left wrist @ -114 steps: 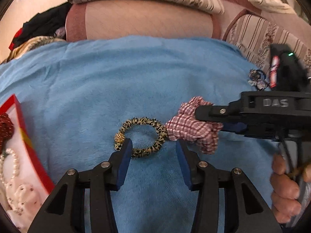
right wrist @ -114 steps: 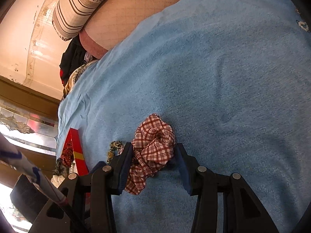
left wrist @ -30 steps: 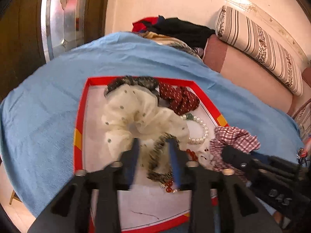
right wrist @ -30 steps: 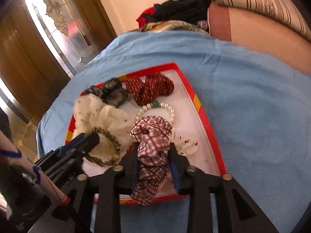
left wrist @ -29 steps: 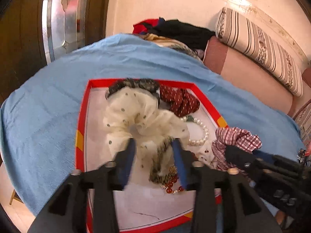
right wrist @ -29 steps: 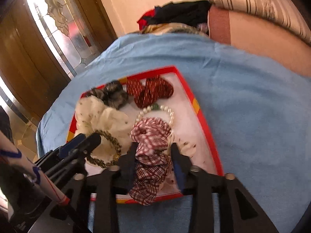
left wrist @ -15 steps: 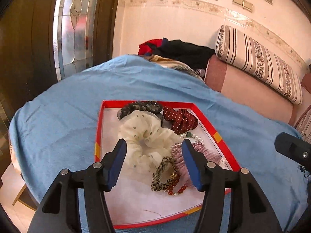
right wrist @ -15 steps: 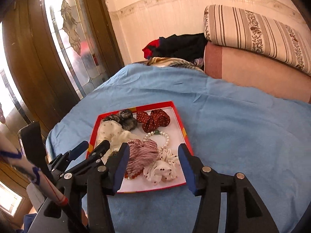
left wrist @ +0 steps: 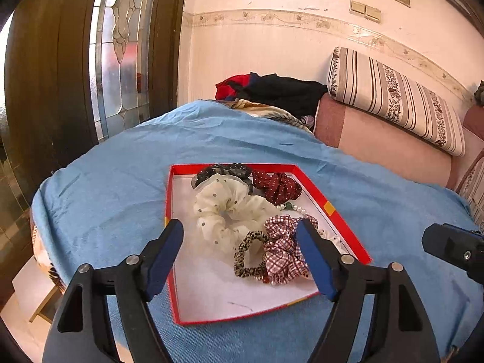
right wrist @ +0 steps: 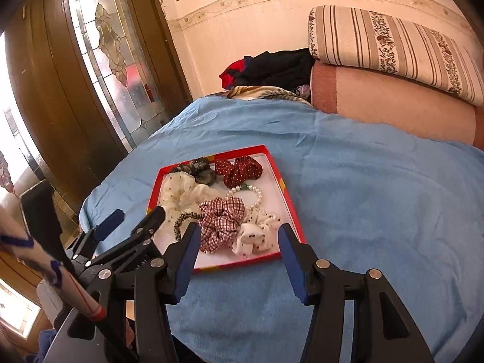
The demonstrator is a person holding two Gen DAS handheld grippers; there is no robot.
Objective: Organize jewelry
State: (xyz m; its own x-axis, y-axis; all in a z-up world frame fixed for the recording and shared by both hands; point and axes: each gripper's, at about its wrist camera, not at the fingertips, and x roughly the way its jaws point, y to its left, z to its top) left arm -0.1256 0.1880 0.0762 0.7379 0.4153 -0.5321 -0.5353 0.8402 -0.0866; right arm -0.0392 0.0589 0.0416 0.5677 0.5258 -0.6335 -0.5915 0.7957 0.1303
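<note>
A red-rimmed tray [left wrist: 328, 208] [right wrist: 290, 208] lies on the blue cloth. In it lie a red plaid scrunchie [left wrist: 281, 249] [right wrist: 222, 217], a leopard-print hair tie [left wrist: 249, 254] [right wrist: 181, 219], a cream dotted scrunchie [left wrist: 224, 208], a dark red dotted scrunchie [left wrist: 278, 186] [right wrist: 239, 171], a dark scrunchie [right wrist: 199, 171], a pearl bracelet [right wrist: 255, 195] and a white dotted scrunchie [right wrist: 255, 231]. My left gripper [left wrist: 240, 251] is open and empty, raised above the tray's near side. My right gripper [right wrist: 239, 248] is open and empty, held back above the tray's near edge.
The blue cloth [left wrist: 121, 187] covers a round table whose edge falls away at the left. A pink sofa with a striped cushion [left wrist: 393, 99] stands behind. Dark clothes [left wrist: 272, 90] are piled at the far edge. A wooden door with glass [left wrist: 121, 54] stands at the left.
Both grippers let go, the leopard hair tie and plaid scrunchie now lying in the tray. Both grippers opened wide and drew back and up from the tray.
</note>
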